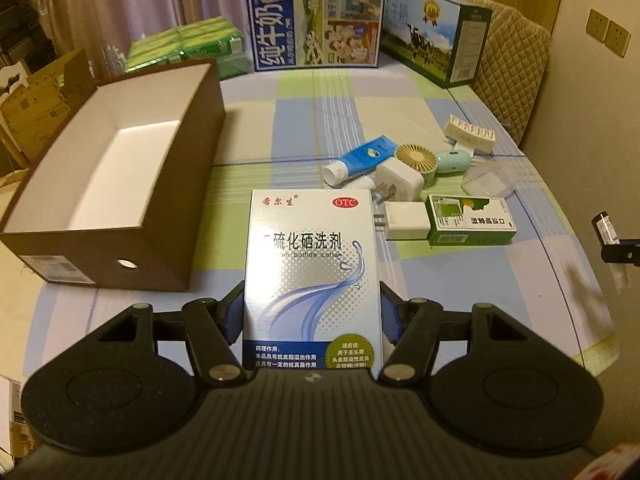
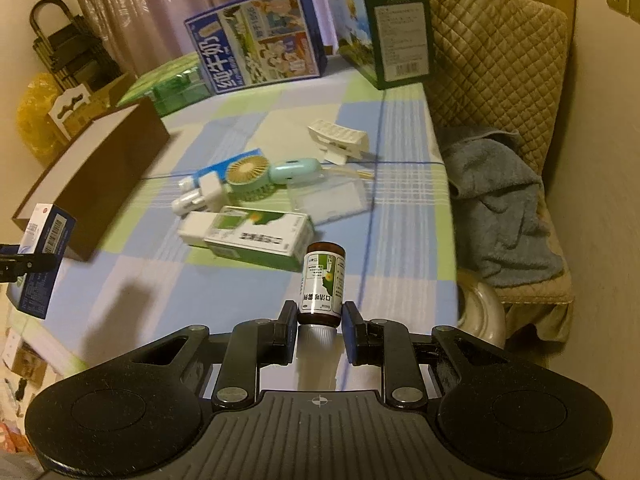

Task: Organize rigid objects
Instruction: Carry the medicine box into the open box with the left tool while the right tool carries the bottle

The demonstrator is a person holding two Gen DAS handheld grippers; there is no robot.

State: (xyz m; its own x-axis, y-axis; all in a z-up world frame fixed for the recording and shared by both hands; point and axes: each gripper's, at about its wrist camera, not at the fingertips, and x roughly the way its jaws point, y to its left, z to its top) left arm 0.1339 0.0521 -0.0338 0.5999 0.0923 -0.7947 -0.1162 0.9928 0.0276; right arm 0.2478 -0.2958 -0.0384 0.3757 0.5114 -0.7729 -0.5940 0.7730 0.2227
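Note:
My left gripper (image 1: 312, 312) is shut on a white and blue lotion box (image 1: 312, 276), held above the table's near edge; the box also shows at the left edge of the right wrist view (image 2: 44, 256). My right gripper (image 2: 320, 324) is shut on a small brown bottle (image 2: 322, 284) with a green and white label, cap towards me; it shows at the right edge of the left wrist view (image 1: 606, 226). An open brown bin (image 1: 120, 160) with a white inside stands at the left and is empty.
On the checked tablecloth (image 1: 460, 276) lie a green box (image 1: 470, 220), two white chargers (image 1: 406, 222), a blue tube (image 1: 360, 158), a mint hand fan (image 1: 436, 158), a white clip (image 1: 470, 134) and a clear case (image 1: 486, 178). Milk cartons (image 1: 316, 22) stand at the back. A chair with a towel (image 2: 500, 200) is at right.

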